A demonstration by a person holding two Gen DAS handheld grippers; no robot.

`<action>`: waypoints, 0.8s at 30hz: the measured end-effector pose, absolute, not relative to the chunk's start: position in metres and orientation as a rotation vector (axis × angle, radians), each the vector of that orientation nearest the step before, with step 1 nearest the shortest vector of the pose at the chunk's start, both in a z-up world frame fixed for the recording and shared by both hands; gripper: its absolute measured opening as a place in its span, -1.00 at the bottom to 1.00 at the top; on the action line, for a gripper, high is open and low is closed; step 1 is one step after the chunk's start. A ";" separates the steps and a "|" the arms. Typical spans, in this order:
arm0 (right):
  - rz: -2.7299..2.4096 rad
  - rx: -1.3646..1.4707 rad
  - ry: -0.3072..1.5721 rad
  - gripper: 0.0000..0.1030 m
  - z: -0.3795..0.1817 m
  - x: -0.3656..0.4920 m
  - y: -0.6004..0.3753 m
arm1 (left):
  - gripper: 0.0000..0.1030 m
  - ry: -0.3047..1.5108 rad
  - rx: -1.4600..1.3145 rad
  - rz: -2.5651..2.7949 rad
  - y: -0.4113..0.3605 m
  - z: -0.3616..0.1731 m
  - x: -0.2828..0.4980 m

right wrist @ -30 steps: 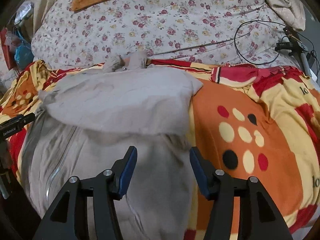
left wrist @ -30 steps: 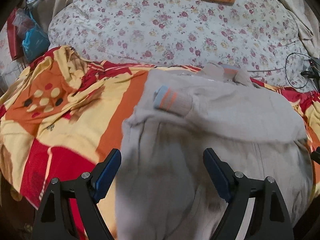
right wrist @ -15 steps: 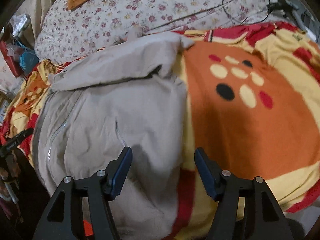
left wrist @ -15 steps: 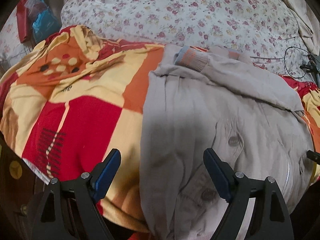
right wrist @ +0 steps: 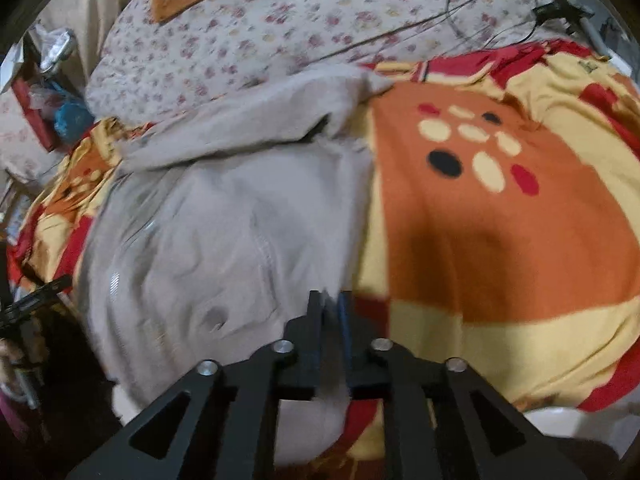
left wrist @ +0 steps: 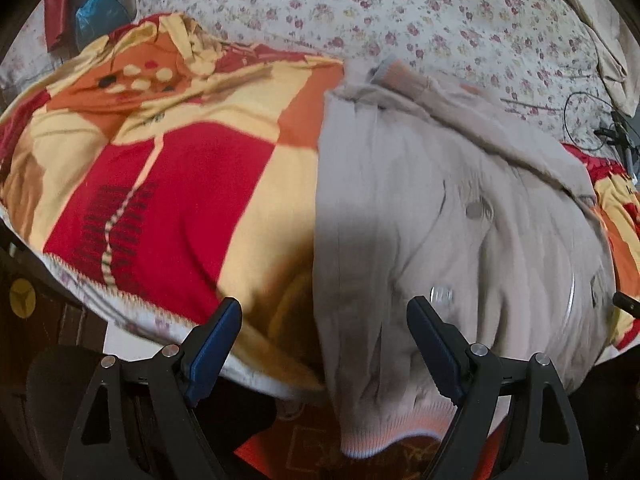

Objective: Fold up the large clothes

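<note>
— The tongs?
— Right tongs (right wrist: 329, 308) pinch the grey jacket's (right wrist: 224, 220) hem edge; left tongs (left wrist: 324, 320) gape wide, holding nothing, above its other side.
— And the jacket?
— Spread on the red-and-orange blanket (left wrist: 168, 184), sleeves folded across.

Red-orange blanket (left wrist: 168, 184), floral quilt (left wrist: 400, 20) (beyond it), black cable (right wrist: 480, 12)

Dim warm light, motion blur throughout, fisheye bending and dark corners.
</note>
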State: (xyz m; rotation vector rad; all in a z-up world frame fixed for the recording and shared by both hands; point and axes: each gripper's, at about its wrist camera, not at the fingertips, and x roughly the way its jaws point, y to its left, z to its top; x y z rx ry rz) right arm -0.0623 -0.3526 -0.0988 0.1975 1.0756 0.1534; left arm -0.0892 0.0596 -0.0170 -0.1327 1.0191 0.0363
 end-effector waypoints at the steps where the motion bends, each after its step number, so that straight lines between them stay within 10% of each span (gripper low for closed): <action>1: 0.182 0.216 1.105 -0.07 -0.099 -0.067 -0.350 | 0.65 1.027 -0.129 0.032 0.059 -0.019 -0.091; 24: 0.361 0.333 1.384 0.35 -0.171 -0.112 -0.318 | 0.72 1.229 -0.227 -0.048 0.050 -0.093 -0.102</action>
